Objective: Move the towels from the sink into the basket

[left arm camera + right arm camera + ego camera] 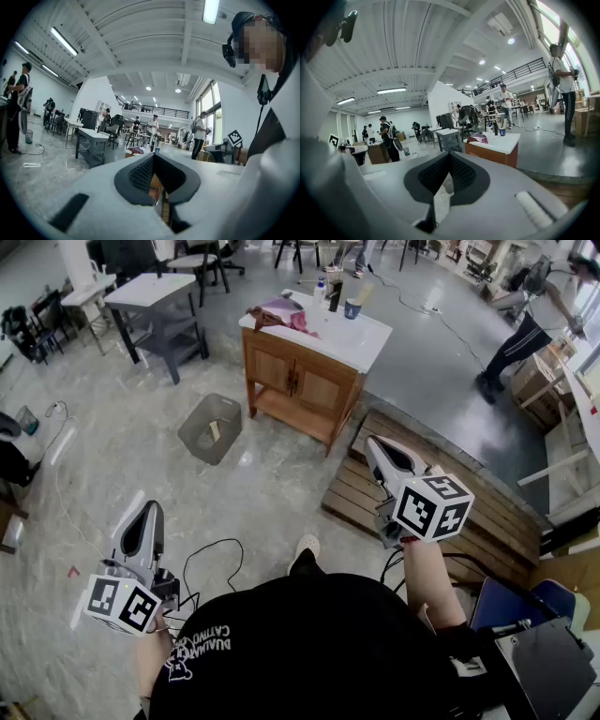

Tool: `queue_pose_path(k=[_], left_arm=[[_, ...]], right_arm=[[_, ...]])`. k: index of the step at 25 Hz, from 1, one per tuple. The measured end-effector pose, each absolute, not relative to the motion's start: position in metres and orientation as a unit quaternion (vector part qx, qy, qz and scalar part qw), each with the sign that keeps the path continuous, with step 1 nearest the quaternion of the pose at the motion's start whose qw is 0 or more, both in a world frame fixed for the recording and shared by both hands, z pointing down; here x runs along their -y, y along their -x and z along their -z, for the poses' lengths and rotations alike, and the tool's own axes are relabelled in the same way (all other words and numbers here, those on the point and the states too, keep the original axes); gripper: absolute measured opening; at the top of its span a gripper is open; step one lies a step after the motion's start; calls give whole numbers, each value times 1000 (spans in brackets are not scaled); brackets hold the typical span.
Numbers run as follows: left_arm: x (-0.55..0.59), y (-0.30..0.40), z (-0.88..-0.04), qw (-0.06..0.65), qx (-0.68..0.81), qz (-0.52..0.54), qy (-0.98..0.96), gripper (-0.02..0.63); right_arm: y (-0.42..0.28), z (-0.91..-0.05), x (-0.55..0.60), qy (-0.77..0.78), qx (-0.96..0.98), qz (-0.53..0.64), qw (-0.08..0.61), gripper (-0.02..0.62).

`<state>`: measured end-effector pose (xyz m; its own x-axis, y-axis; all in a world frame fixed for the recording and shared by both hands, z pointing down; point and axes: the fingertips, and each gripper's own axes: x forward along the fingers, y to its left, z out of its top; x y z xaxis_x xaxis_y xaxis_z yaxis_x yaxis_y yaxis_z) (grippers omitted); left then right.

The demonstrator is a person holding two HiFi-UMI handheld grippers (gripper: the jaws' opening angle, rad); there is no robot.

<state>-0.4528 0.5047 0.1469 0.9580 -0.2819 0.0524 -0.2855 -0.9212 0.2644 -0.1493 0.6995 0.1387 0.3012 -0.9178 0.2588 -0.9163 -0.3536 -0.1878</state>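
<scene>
At the lower left of the head view, the left gripper is held low over the pale, mottled concrete floor. In its own view the left gripper is seen with its dark ribbed pads brought together at the tips and nothing clamped between them. Beyond it, a grey rectangular table stands at the far left. A grey mesh basket with an open top is set on the floor, near the left front corner of a wooden vanity cabinet with a white sink top but not touching it. The pink and maroon cloth towels are bunched on the left end of that white top, well apart from the basket; whether they lie in the basin itself cannot be made out. A small blue cup is placed further right on the same top. To the right, the right gripper is raised and tipped slightly downward. In its own view the right gripper is shown closed and empty, with the towels far ahead of it. A slatted wooden pallet lies on the floor beneath it.
</scene>
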Motion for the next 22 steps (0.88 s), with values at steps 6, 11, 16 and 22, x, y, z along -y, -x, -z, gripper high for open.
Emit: queue_pose_path(k=[6,11,16,22], left_arm=[[-496,452,-147,132,147,-4,-980,4],[-492,453,-150,135,147,-3,-980,5],[-490,456,-152,142,145,10,-979,5],[-475,442,-159,159,138,-1,-977,5]], right_arm=[[150,-141,-686,803,-575,156,-5,5],[150,-147,-676,799,-579,162,-5,5],[152,-151,-660,789,-592,162,-6,5],[132,-156,-637,783,-598,174,-1,5]])
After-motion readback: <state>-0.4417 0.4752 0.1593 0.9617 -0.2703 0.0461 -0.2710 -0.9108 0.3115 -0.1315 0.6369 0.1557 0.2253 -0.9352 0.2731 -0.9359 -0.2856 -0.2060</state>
